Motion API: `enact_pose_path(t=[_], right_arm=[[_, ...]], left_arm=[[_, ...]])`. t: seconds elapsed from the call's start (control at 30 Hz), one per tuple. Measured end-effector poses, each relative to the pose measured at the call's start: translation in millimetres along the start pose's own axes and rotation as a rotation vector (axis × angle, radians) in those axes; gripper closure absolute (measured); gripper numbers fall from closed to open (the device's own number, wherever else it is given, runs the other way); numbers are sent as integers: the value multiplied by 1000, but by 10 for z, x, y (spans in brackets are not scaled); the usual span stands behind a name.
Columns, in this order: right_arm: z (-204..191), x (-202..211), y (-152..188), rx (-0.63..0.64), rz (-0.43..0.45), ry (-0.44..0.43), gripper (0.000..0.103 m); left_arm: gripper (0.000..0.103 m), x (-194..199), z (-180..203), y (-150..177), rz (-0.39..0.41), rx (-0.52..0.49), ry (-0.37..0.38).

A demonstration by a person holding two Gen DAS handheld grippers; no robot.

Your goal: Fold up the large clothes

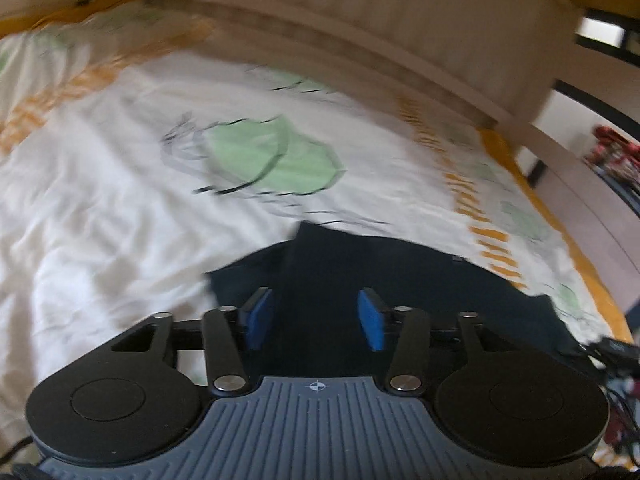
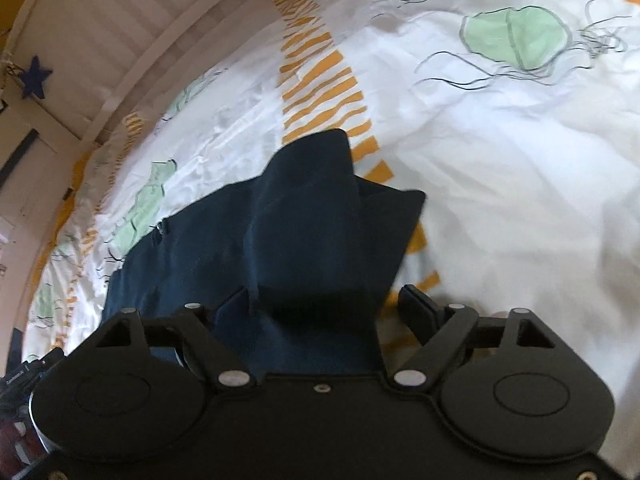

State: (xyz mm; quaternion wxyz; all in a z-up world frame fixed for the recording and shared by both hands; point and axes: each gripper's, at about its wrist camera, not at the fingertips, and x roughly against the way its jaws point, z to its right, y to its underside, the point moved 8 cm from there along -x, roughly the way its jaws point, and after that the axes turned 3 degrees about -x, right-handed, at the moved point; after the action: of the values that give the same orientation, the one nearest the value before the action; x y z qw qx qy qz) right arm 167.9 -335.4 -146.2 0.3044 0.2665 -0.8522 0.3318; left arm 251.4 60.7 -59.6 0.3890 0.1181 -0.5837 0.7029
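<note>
- Dark navy cloth garment (image 2: 304, 216) lies on the white patterned bed cover (image 2: 520, 200), long axis running near-left to far-right.
- Left gripper (image 1: 316, 316): jaws apart, garment directly beyond.
- Right gripper (image 2: 308, 312): jaws apart around a raised fold; nearer.

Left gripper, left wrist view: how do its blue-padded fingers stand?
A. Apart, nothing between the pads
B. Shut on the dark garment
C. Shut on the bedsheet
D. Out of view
A: the left gripper has its blue pads spread apart above the dark navy garment, clamping nothing.

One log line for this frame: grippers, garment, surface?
left gripper: open, above garment | right gripper: open, cloth draped between fingers | dark navy garment: bunched | patterned bedsheet: underneath
</note>
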Motion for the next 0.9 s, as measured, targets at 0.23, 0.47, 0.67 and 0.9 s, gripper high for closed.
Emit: enact_pose_path(t=[0.23,0.47,0.67,0.9], right_arm=[[-166,-55,-332,37,68,-118,18],[-58,30,-361,45,101,-40,18],[232,76,-205,-44,23,32,18],[108,-70,-84,56,-15,51,0]], left_arm=[[45,-307,667,13,-30,-96,52],[43,-666,1132,129,-59,-164,49],[42,-971,1255,275,-108,-199,-22],[29,-1134,1298,481,-95,-243,-96]])
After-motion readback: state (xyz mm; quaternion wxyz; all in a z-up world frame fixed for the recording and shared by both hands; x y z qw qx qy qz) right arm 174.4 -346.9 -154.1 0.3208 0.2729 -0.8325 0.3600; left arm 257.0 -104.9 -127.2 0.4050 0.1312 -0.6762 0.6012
